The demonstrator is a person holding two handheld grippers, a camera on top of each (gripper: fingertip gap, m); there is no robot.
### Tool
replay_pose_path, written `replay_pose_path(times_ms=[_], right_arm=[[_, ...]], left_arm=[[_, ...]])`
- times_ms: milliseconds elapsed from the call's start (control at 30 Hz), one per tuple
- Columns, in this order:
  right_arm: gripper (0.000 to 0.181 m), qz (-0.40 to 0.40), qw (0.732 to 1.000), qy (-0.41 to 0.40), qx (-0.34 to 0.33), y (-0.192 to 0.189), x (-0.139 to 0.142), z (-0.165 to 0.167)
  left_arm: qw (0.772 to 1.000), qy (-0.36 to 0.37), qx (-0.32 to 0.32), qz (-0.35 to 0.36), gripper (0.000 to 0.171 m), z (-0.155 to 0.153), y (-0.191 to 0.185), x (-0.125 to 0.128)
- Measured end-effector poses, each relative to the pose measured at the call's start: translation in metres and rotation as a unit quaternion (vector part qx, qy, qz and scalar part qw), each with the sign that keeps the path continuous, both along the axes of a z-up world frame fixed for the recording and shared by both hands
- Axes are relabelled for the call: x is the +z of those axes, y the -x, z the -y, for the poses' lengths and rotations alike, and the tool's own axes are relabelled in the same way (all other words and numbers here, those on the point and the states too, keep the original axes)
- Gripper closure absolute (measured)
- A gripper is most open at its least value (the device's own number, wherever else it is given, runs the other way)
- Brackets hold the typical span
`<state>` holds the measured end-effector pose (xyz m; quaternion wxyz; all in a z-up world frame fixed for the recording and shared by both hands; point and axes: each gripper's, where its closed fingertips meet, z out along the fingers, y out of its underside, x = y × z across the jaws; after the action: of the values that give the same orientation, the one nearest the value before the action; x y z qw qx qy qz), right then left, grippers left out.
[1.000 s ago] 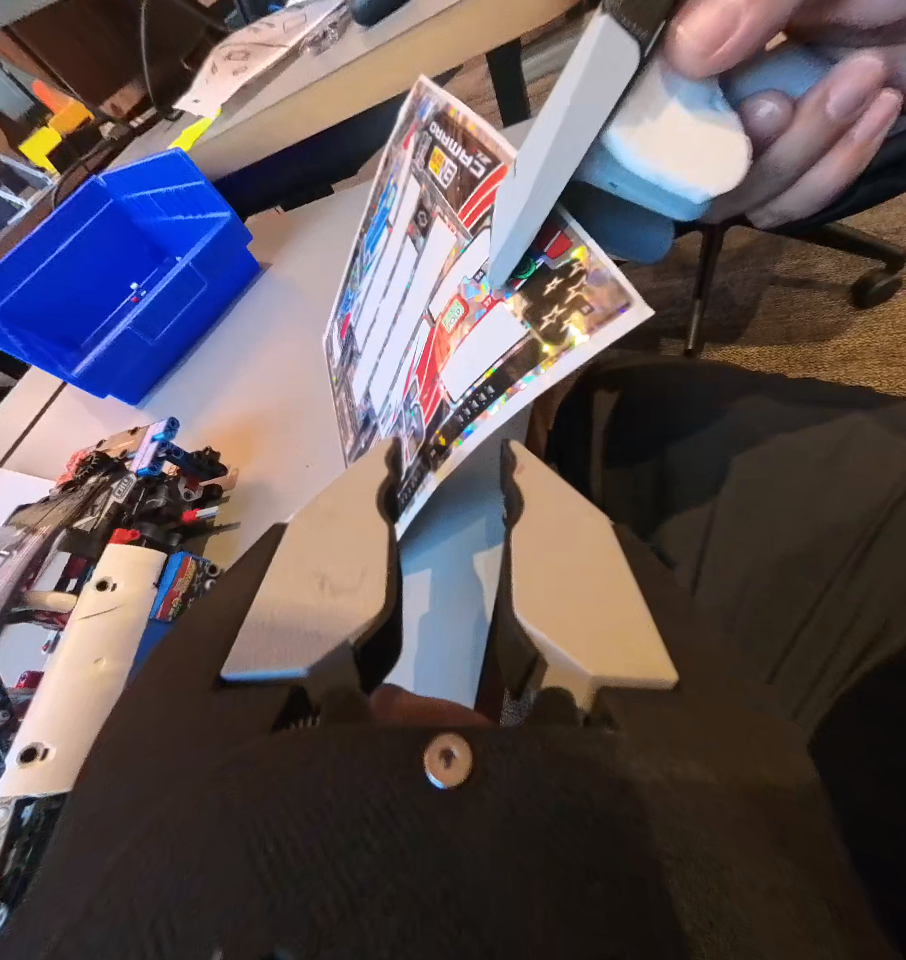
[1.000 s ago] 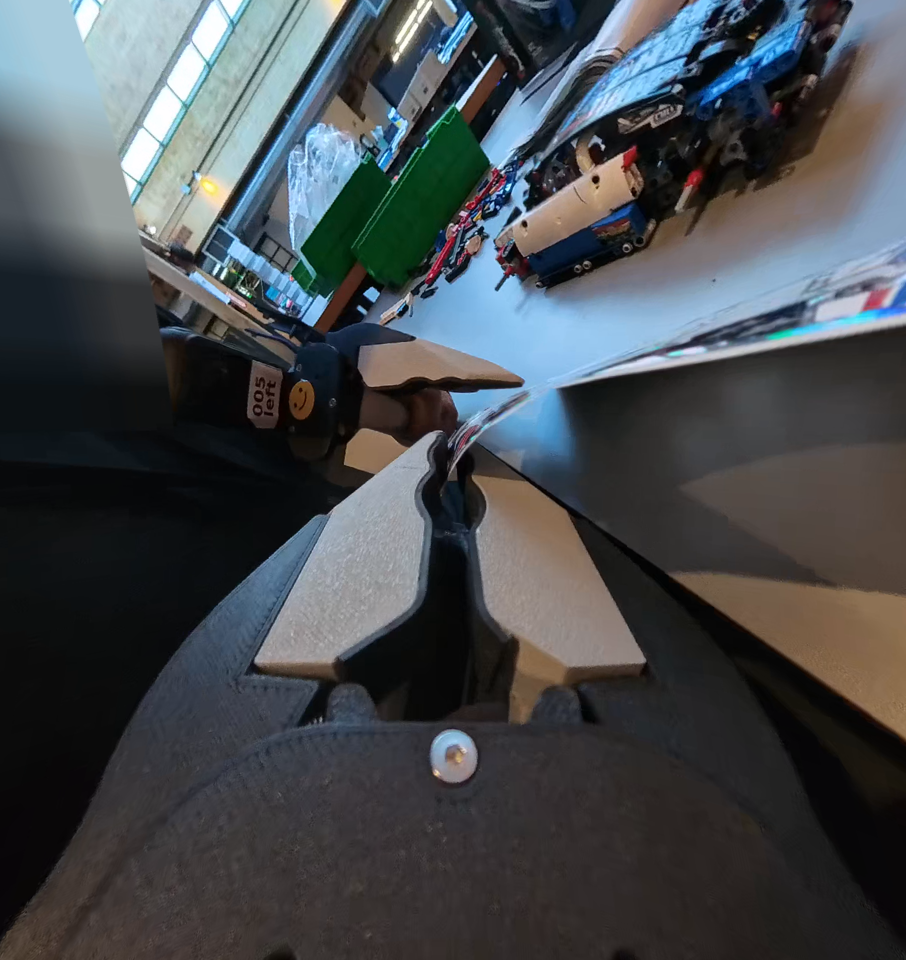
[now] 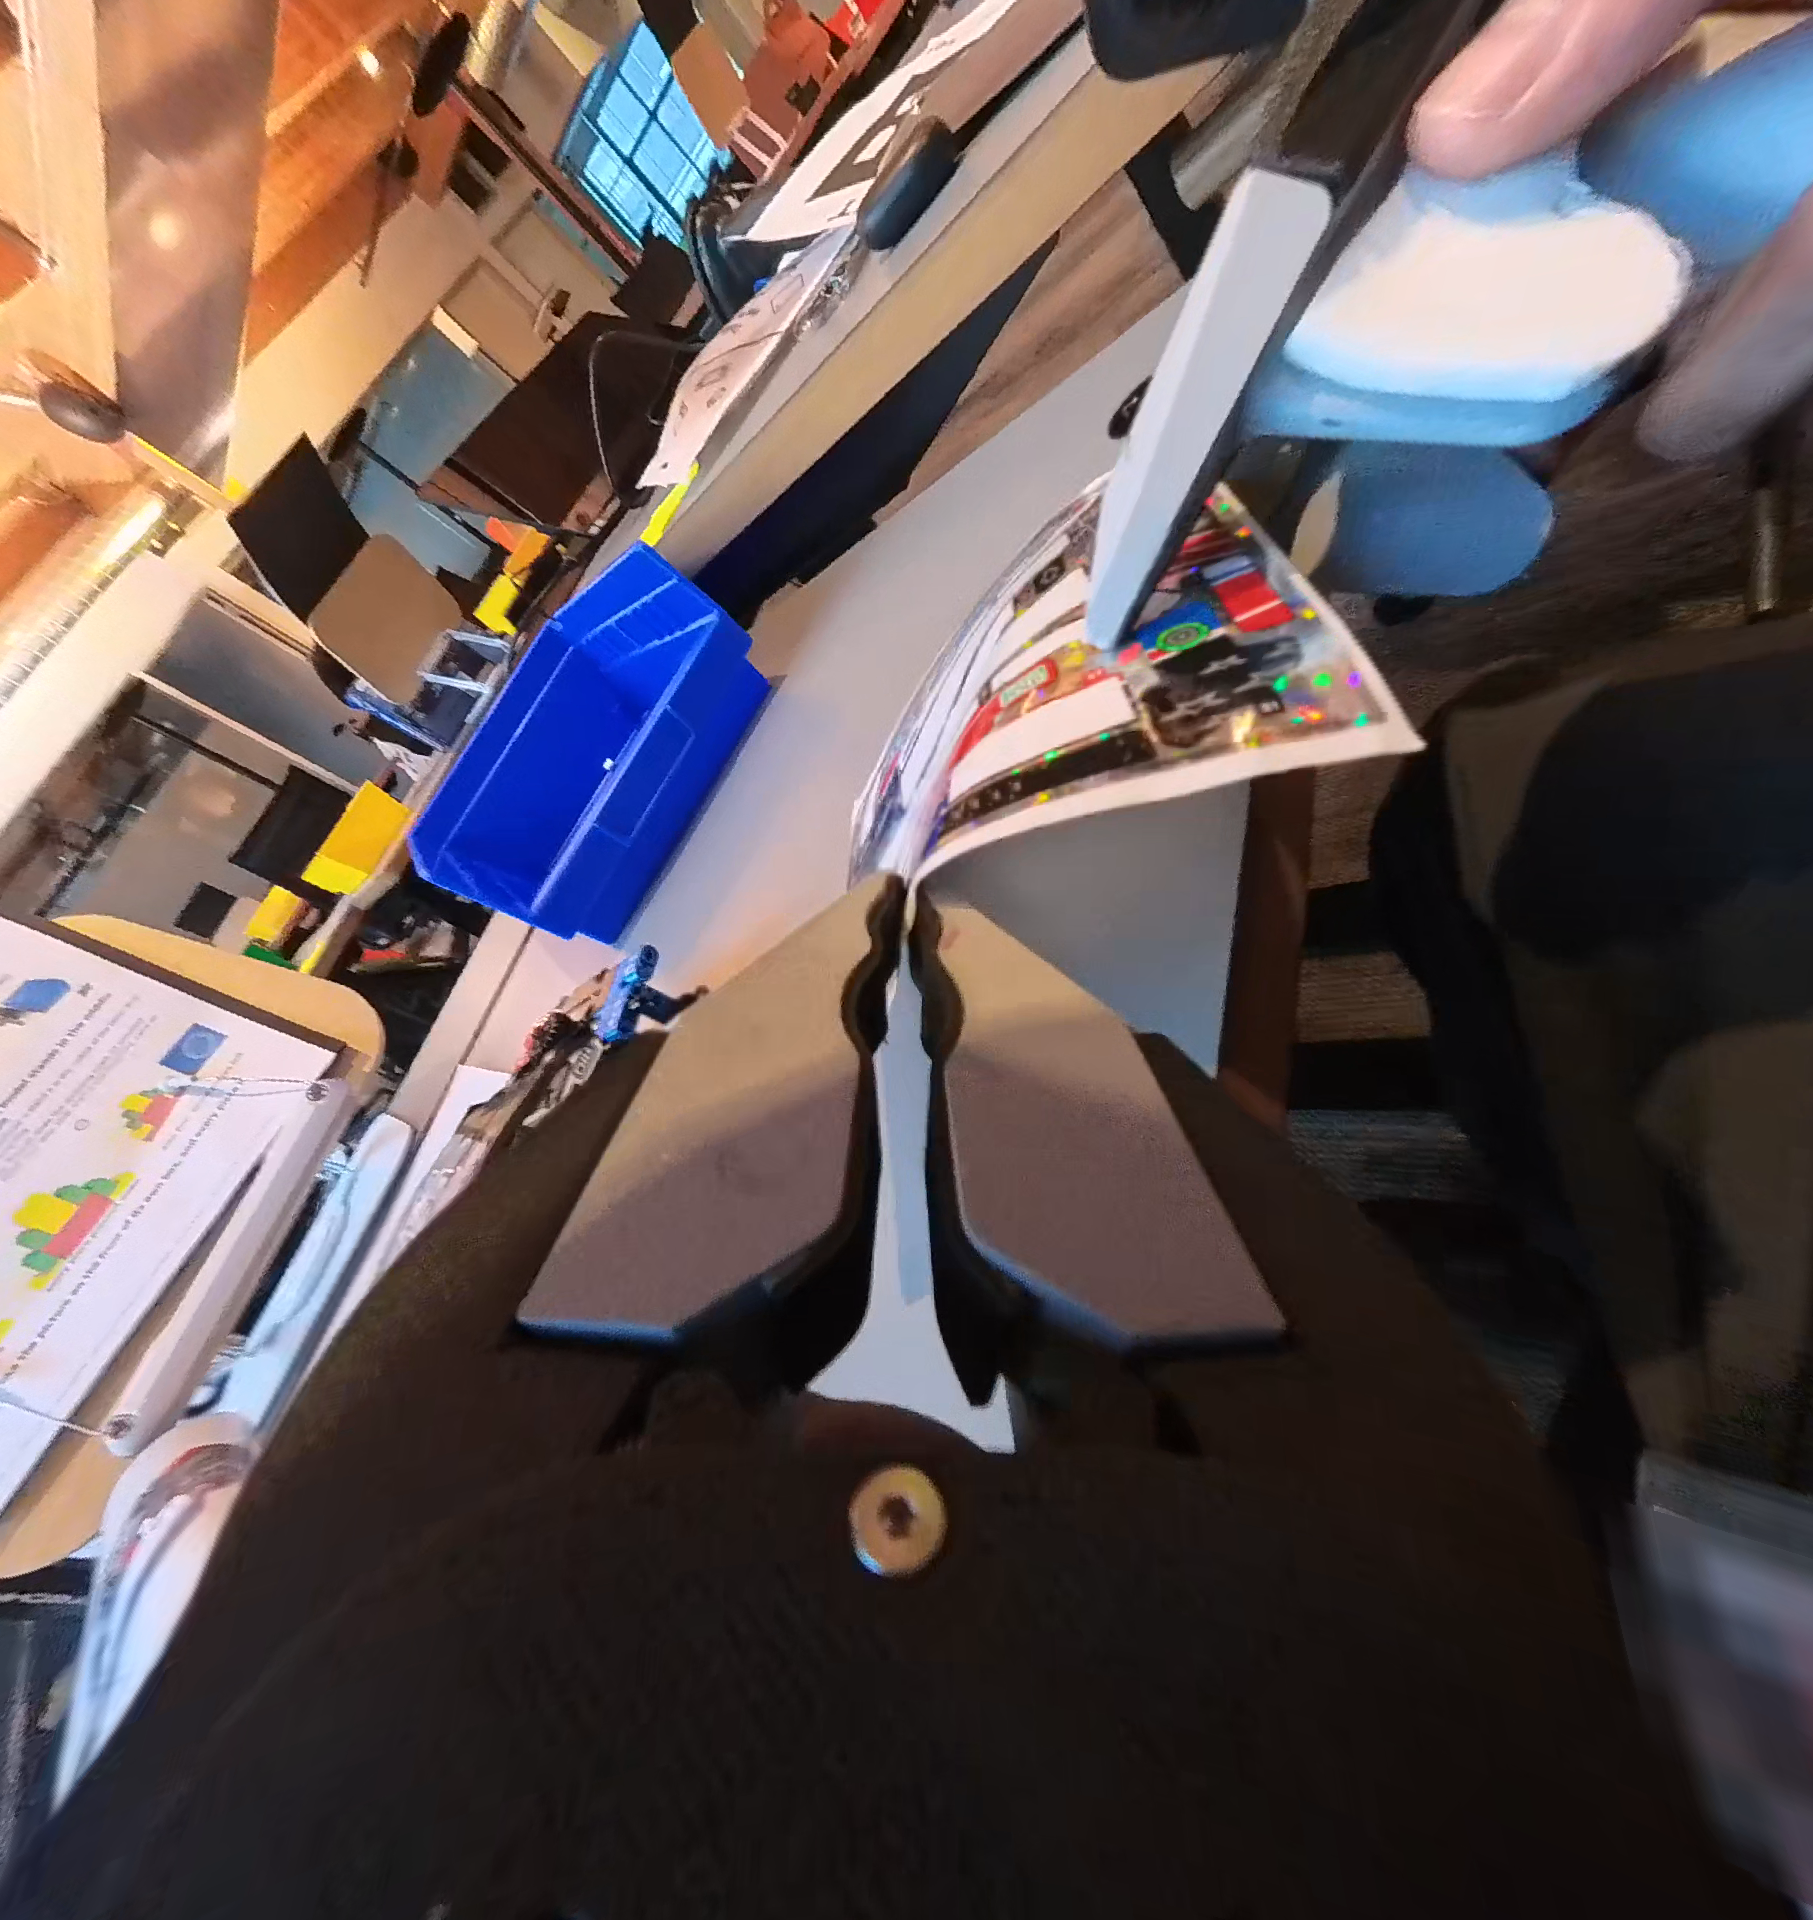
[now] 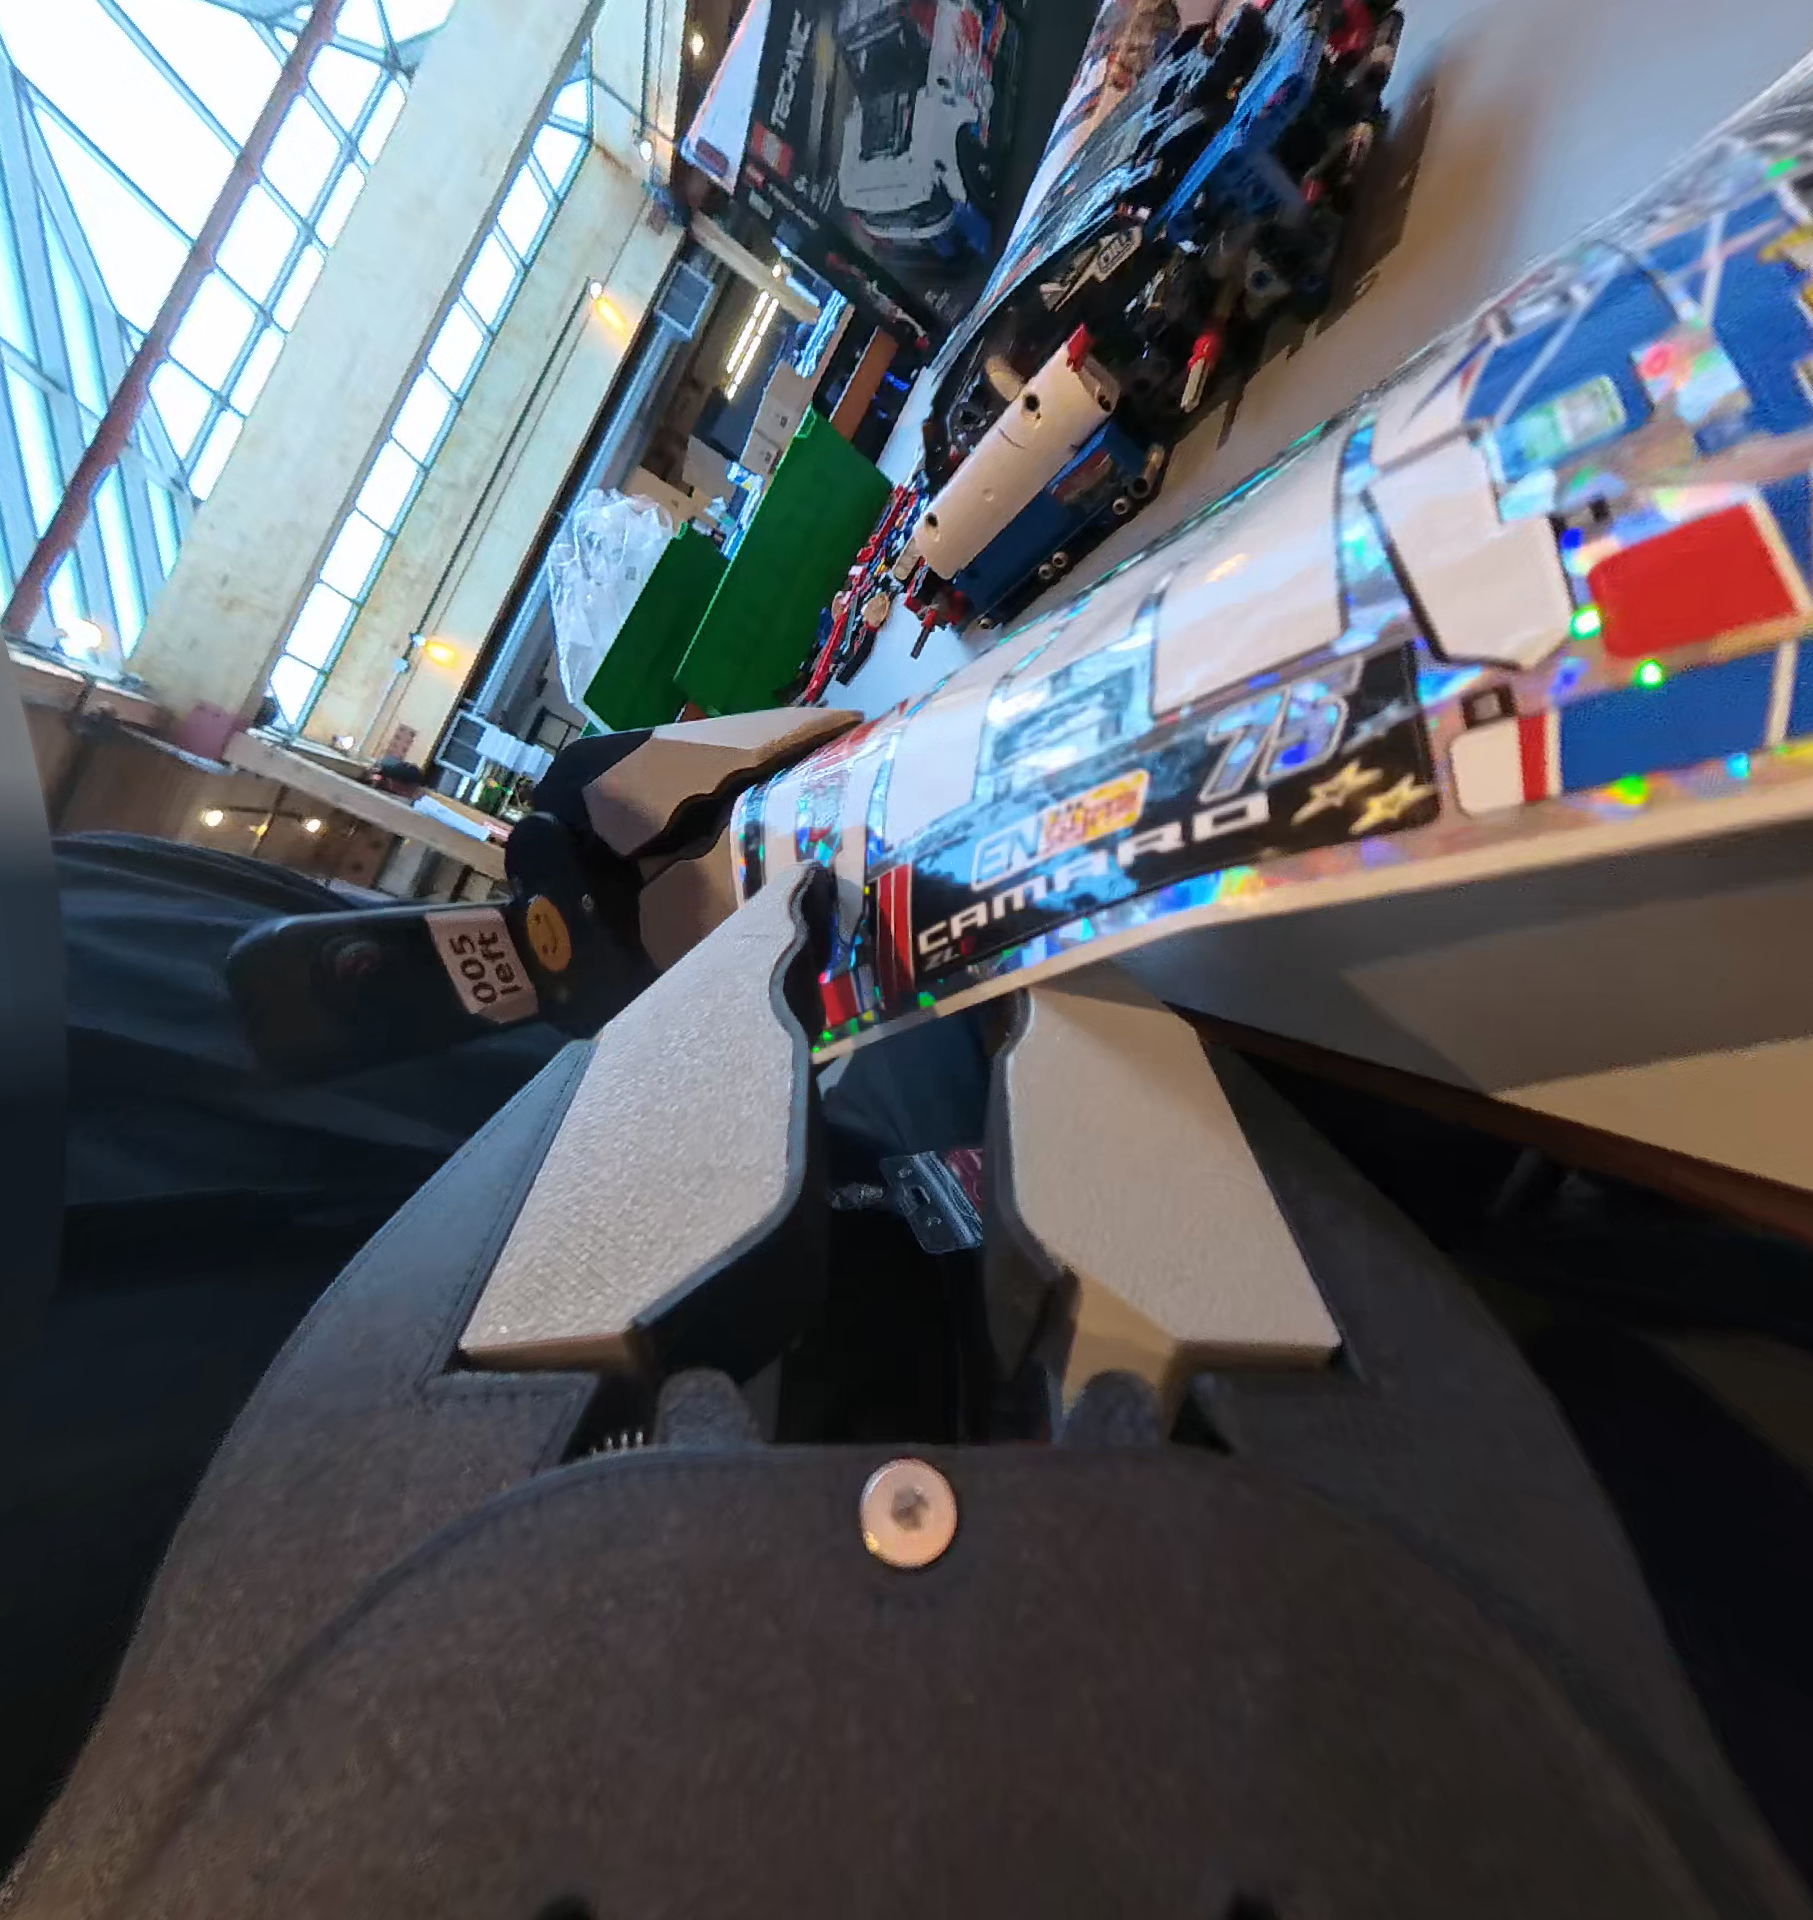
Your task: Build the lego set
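1. Sticker sheet (image 3: pixel 1141 717): glossy, holographic, printed in red, blue, black and white. It is lifted off the surface (image 3: pixel 808 748) and bowed upward, its near corner straight ahead of the left gripper (image 3: pixel 907 904).
2. Left gripper: fingers drawn together on the sheet's near edge; the paper runs out from between the tips. The right wrist view shows the same pinch from the side (image 4: pixel 777 769).
3. Right gripper (image 4: pixel 912 956): fingers apart. The sheet's lower edge lies across the gap, against the left finger's tip; whether the right finger touches it I cannot tell. In the left wrist view one pale finger (image 3: pixel 1182 436) of this gripper comes down onto the printed face at the sheet's far end.
4. Hand (image 3: pixel 1629 94) grips the right gripper's pale blue handle, upper right of the left gripper; blurred.
5. Toy car (image 4: pixel 1141 343), partly built, blue, black and white with red pins, sits on the surface beyond the sheet, ahead of the right gripper. Only a blue tip of it shows just left of the left gripper's fingertips.
6. Blue bin (image 3: pixel 590 769): on the surface, ahead and left of the left gripper, well apart from the sheet.
7. Instruction pages (image 3: pixel 81 1164) with coloured brick drawings, far left of the left gripper.
8. Set's box (image 4: pixel 860 135) stands beyond the car; green boards (image 4: pixel 756 592) farther back.
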<state>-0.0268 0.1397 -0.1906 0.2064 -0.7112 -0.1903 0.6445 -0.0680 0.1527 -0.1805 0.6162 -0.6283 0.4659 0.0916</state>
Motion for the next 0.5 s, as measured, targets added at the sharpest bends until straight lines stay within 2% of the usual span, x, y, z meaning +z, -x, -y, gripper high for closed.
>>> replay_pose_path(times_ms=[200,300,333,400,500], right_arm=[[0.158,-0.023,0.999,0.014,-0.025,0.0,0.002,-0.003],[0.158,-0.072,0.997,0.037,-0.019,0.0,0.011,-0.001],[0.16,-0.086,0.995,0.044,-0.015,0.001,0.014,0.0],[0.174,-0.114,0.992,0.048,-0.003,0.001,0.02,0.002],[0.177,-0.147,0.987,0.061,0.003,0.0,0.026,0.003]], left_arm=[[0.999,-0.04,-0.01,-0.019,0.171,0.006,-0.003,0.002],[0.998,-0.053,-0.014,-0.024,0.171,0.008,-0.005,0.003],[0.998,-0.056,-0.015,-0.026,0.171,0.008,-0.006,0.003],[0.997,-0.065,-0.016,-0.033,0.171,0.009,-0.006,0.002],[0.996,-0.072,-0.019,-0.046,0.171,0.01,-0.007,-0.002]])
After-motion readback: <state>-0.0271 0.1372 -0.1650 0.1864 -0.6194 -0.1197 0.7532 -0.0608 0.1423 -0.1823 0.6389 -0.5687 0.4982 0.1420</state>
